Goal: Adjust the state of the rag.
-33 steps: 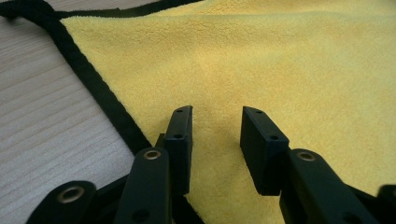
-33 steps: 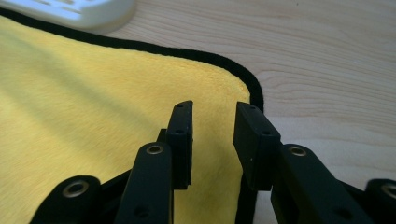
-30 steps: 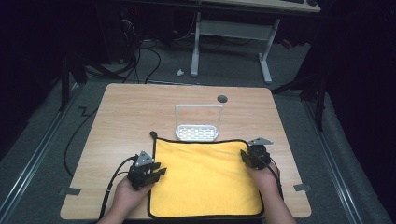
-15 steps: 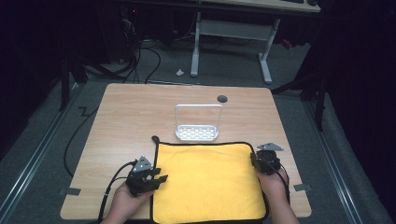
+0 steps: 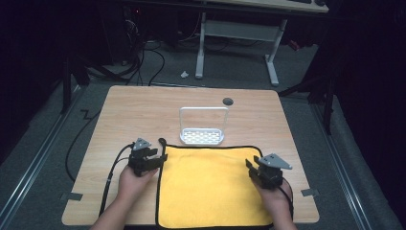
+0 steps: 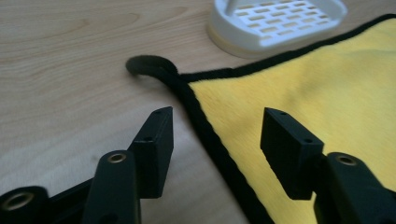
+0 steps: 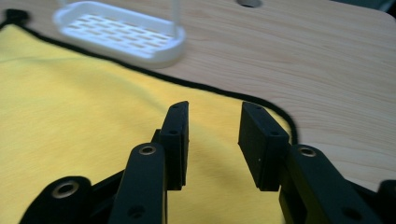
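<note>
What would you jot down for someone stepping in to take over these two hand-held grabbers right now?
Left gripper: open, jaws straddling the black-trimmed left edge of the yellow cloth, near its far left corner; nothing held.
Right gripper: open, low over the cloth's far right corner; nothing held.
The cloth lies flat on the table, hanging a little over the near edge. The white rack stands just beyond the cloth's far edge.
Done: both grippers are at the far corners.
Left: probably close on each corner, then fold or lift the cloth.
</note>
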Demonstrator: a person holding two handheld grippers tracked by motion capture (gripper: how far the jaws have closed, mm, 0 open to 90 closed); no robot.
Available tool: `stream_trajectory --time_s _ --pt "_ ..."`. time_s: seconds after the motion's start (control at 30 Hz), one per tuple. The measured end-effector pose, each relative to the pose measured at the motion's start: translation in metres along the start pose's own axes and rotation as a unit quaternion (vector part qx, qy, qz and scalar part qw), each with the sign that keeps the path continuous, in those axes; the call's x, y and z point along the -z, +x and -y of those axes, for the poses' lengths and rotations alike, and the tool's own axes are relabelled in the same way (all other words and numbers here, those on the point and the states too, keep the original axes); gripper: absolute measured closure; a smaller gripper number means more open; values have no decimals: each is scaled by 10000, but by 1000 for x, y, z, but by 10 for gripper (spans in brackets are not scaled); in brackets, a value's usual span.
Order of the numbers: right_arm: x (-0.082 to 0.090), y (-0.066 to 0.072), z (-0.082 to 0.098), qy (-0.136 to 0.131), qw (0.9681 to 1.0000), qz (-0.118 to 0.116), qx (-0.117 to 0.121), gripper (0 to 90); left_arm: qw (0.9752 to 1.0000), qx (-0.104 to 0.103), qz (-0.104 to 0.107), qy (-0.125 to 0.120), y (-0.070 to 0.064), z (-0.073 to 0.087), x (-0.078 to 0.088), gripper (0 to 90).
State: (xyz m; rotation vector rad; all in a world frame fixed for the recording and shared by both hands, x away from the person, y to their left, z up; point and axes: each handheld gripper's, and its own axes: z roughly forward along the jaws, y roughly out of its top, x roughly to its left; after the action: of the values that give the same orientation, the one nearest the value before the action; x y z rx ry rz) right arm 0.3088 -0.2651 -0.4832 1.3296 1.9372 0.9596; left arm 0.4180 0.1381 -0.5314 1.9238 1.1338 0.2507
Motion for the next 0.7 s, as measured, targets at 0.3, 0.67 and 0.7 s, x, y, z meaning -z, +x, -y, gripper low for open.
stream_trajectory --time_s 0.3,0.67,0.7 --pt "6 67 9 8 9936 -888 692 569 9998 61 -157 112 -5 -18 -27 463" --pt "3 148 9 134 9750 -1753 1357 524 9996 224 101 117 -5 -14 -29 868" --pt "3 153 10 140 9734 -1801 1407 521 9996 259 79 103 -4 -14 -28 871"
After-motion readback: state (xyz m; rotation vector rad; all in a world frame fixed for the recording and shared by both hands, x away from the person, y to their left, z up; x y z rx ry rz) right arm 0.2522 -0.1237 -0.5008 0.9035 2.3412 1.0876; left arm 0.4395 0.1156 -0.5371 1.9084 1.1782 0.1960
